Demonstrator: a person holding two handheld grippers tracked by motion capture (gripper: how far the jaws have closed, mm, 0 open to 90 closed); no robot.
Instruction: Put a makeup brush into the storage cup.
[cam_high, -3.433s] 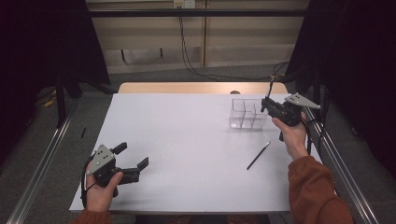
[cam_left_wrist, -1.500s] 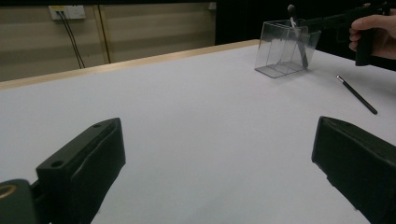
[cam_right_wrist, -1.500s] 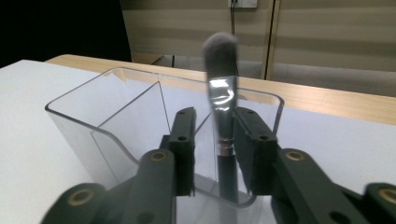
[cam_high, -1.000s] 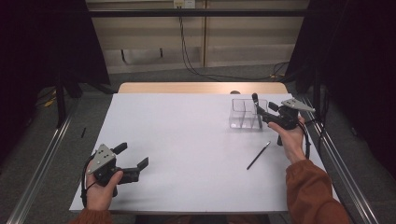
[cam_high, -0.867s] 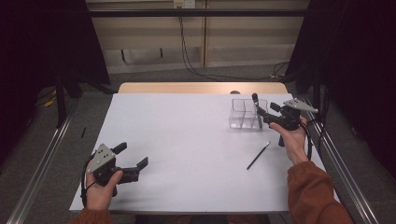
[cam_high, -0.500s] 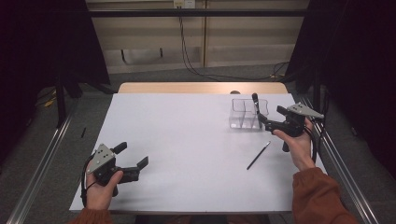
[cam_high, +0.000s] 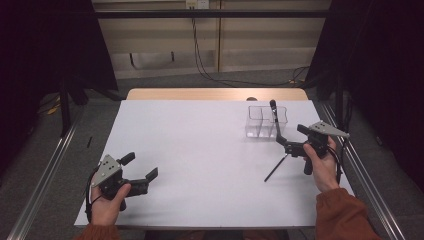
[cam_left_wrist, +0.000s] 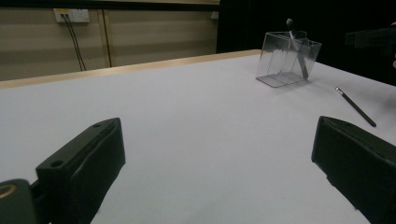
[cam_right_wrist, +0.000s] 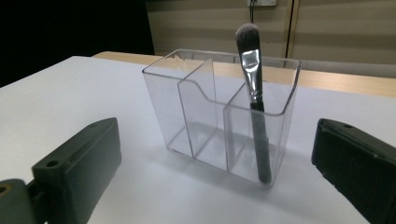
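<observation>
My right hand-held gripper (cam_high: 289, 145) hangs near the right edge of the table (cam_high: 200, 165), its jaws spread wide with nothing between them; they have just been opening, and the makeup brush (cam_right_wrist: 254, 93) they let go of stands bristles-up in the end compartment of the clear organizer (cam_right_wrist: 205, 116), leaning a little against its wall. That organizer sits toward the far right corner of the table, straight ahead of these jaws in the right gripper view.

What the next move turns on, as I judge it, is the second brush (cam_high: 276, 168), a thin dark one lying flat on the table. It lies just below and to the near side of my right hand-held gripper, between it and the near edge, with its long axis running on a slant: one end points toward the organizer, the other toward the near edge. To take it I would have to swing the jaws down and across that axis. My right hand (cam_high: 320, 162) is plainly the nearer one. My left hand-held gripper (cam_high: 142, 170) rests by the near left corner, jaws apart and empty, well away from both brushes.

The table is a plain white sheet, smooth and bare apart from these things. Beyond its far edge a wooden strip shows, then pale wall panels with cables hanging down; dark curtains close both sides.
</observation>
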